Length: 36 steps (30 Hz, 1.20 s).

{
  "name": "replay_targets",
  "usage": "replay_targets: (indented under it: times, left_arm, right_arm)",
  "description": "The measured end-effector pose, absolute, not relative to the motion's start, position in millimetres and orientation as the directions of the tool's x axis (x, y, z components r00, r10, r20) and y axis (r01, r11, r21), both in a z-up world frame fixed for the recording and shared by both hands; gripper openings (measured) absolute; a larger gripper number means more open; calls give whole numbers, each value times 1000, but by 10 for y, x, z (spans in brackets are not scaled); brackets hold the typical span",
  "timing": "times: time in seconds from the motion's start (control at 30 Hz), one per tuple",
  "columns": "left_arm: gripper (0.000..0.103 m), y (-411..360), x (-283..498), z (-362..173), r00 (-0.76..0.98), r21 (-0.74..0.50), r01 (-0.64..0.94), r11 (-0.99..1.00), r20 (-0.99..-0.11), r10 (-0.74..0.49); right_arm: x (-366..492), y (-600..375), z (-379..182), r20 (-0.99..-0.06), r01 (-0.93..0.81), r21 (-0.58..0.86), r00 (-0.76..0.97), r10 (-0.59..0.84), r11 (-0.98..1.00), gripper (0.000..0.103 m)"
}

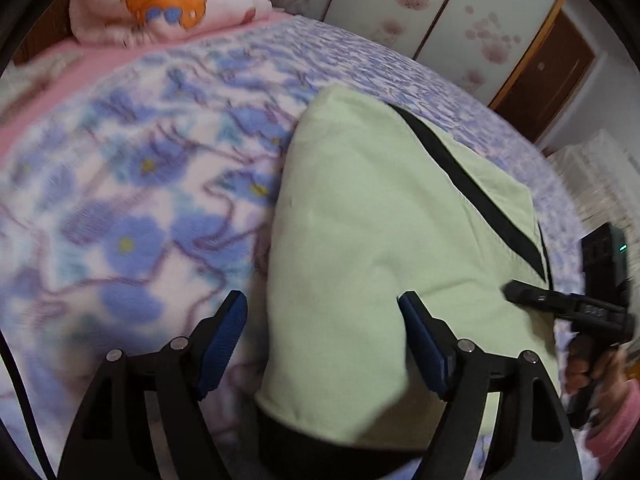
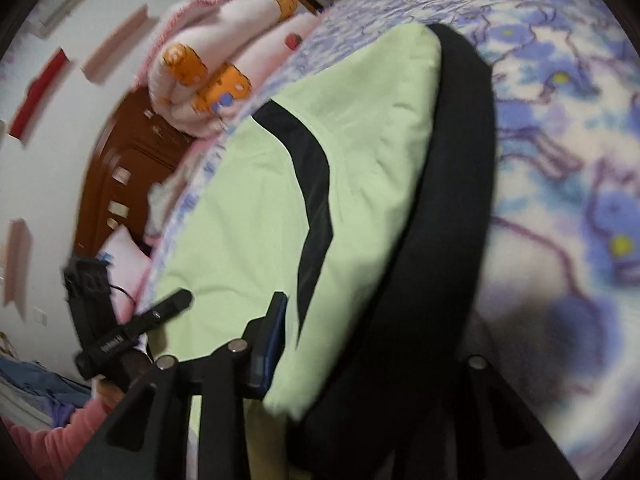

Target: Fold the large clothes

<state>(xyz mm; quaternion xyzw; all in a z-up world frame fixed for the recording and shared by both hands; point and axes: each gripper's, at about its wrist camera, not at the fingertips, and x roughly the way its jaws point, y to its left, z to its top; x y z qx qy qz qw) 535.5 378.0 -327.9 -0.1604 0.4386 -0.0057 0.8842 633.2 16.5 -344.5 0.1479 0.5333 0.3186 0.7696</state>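
Note:
A light green garment [image 1: 360, 220] with a black stripe lies folded on the floral bedspread [image 1: 120, 200]. My left gripper [image 1: 322, 340] stands open over its near corner: the cloth lies between the blue pads [image 1: 224, 340], and neither pad presses it. At the right, a hand [image 1: 592, 364] holds the right gripper at the garment's edge. In the right wrist view the garment [image 2: 248, 220] fills the middle and its thick black band [image 2: 440, 220] runs down. The right gripper [image 2: 320, 340] has its jaws apart with the folded edge between them. Its right finger is hidden under the band.
A folded pink blanket [image 1: 168, 4] with orange prints sits at the head of the bed. Flowered wardrobe doors [image 1: 440, 12] and a brown door [image 1: 552, 68] stand behind. A wooden headboard [image 2: 120, 168] and a pink sleeve [image 2: 48, 440] show at the left.

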Motion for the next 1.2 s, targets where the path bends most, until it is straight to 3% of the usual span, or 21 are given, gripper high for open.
replay_targets:
  times: [0.2, 0.4, 0.47, 0.5, 0.53, 0.63, 0.77, 0.9, 1.13, 1.2]
  left_arm:
    - [79, 3683, 5018, -2779, 656, -163, -194, 967, -755, 4]
    - [75, 3530, 4877, -2968, 554, -68, -190, 979, -831, 50]
    - [73, 3534, 4836, -3075, 539, -48, -197, 979, -840, 67]
    - [71, 3556, 4799, -3093, 543, -60, -202, 978, -838, 61]
    - [71, 3579, 4782, -3111, 544, -75, -207, 975, -838, 51]
    - [71, 3608, 4785, -3162, 536, -79, -201, 976, -843, 42]
    - [72, 3577, 4800, -3173, 518, -48, -203, 978, -853, 66]
    - [72, 3495, 4688, -3078, 529, -19, -254, 967, -840, 122]
    - [72, 3219, 3969, -3283, 435, 15, -336, 942, -884, 169]
    - [72, 3111, 3724, -3396, 385, 37, -376, 926, -902, 193]
  right_arm:
    - [5808, 237, -2916, -844, -400, 278, 332, 421, 873, 49]
    - [5429, 222, -2994, -871, -316, 295, 298, 389, 902, 56]
    - [5356, 222, -3106, -887, -292, 279, 287, 362, 915, 54]
    - [5318, 214, -3159, -875, -290, 305, 290, 387, 907, 35]
    - [5315, 217, -3182, -871, -280, 303, 306, 384, 911, 26]
    - [5293, 195, -3274, -870, -284, 256, 350, 348, 924, 17]
    - [5231, 189, -3306, -870, -249, 231, 380, 315, 940, 17]
    - [5034, 188, -3186, -855, -226, 175, 449, 262, 958, 26]
    - [4439, -334, -3154, -823, -103, 324, 460, 334, 940, 26]
    - [4176, -498, -3198, -815, -94, 382, 435, 383, 919, 32]
